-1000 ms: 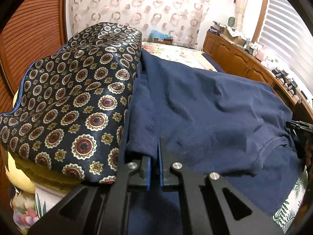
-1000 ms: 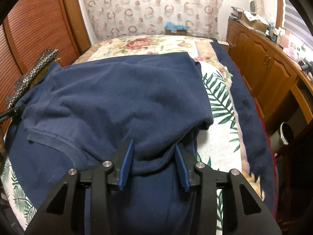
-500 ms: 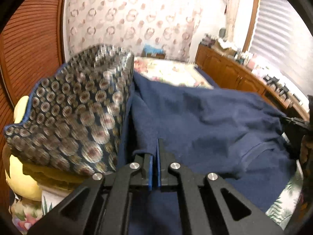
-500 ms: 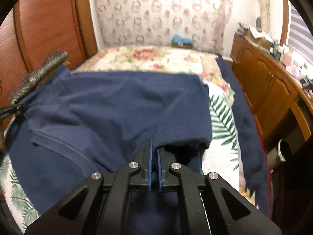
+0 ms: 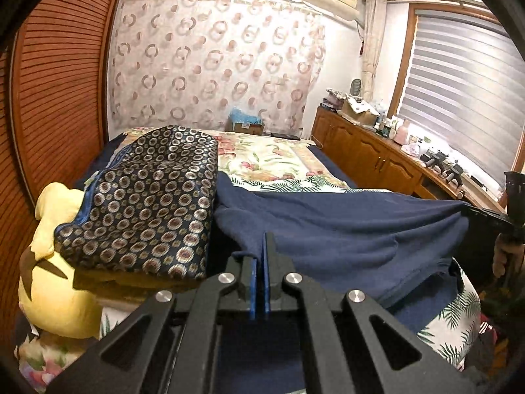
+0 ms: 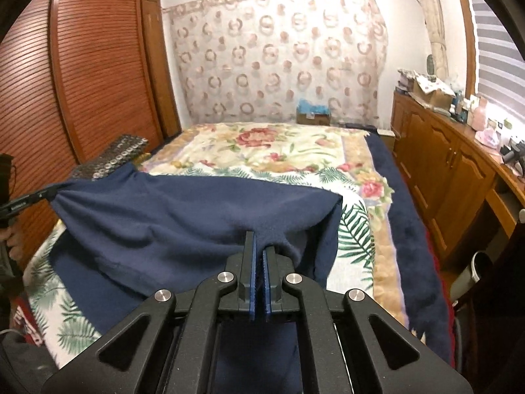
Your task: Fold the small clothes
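Note:
A navy blue garment [image 5: 344,229] lies on the bed, and its near edge is lifted and stretched between my two grippers. In the left wrist view my left gripper [image 5: 263,241] is shut on a fold of the cloth at its left corner. My right gripper [image 6: 259,241] is shut on the garment [image 6: 183,213] at its right corner. Each gripper also shows in the other's view: the right gripper [image 5: 474,211] at the far right edge, the left gripper [image 6: 39,197] at the far left. The garment's lower part hangs down behind the grippers' bodies.
A dark patterned cushion [image 5: 147,203] rests on a yellow pillow [image 5: 55,279] just left of the garment. The floral bedspread [image 6: 272,151] stretches beyond. A slatted wooden wardrobe [image 6: 98,82] stands left, a cluttered wooden cabinet [image 6: 452,170] right, with a bin [image 6: 472,275] on the floor.
The right gripper closed on the garment's edge. Both grippers then rose, lifting the near edge off the bed and pulling it taut between them.

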Available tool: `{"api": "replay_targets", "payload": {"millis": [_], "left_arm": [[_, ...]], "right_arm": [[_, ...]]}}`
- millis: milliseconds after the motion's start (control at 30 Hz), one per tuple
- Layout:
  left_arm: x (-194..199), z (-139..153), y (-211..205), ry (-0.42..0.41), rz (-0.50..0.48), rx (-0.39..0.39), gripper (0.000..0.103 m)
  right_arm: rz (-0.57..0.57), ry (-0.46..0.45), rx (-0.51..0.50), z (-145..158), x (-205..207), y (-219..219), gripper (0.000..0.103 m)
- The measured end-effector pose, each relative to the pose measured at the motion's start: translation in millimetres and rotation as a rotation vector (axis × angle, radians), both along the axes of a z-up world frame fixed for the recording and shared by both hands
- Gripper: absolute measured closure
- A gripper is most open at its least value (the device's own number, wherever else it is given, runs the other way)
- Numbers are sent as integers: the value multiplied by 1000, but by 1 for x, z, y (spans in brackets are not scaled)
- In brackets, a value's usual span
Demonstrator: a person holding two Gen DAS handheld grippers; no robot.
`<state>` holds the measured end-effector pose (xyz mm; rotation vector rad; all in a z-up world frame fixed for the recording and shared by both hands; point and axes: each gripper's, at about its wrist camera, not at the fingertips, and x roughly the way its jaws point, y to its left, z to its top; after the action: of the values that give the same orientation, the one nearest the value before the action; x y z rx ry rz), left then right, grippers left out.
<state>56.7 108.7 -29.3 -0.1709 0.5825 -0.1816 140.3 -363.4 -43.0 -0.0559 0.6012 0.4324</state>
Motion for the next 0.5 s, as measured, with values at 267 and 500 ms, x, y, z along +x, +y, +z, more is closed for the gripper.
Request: {"api": "replay_targets", "payload": {"millis": [267, 500], "left_arm": [[-30, -9, 13, 30, 18, 0, 103], [-35, -40, 15, 107, 38, 17, 103]], "right_arm": [[28, 12, -14, 6, -37, -5, 102], [26, 55, -24, -10, -53, -8, 102]]}}
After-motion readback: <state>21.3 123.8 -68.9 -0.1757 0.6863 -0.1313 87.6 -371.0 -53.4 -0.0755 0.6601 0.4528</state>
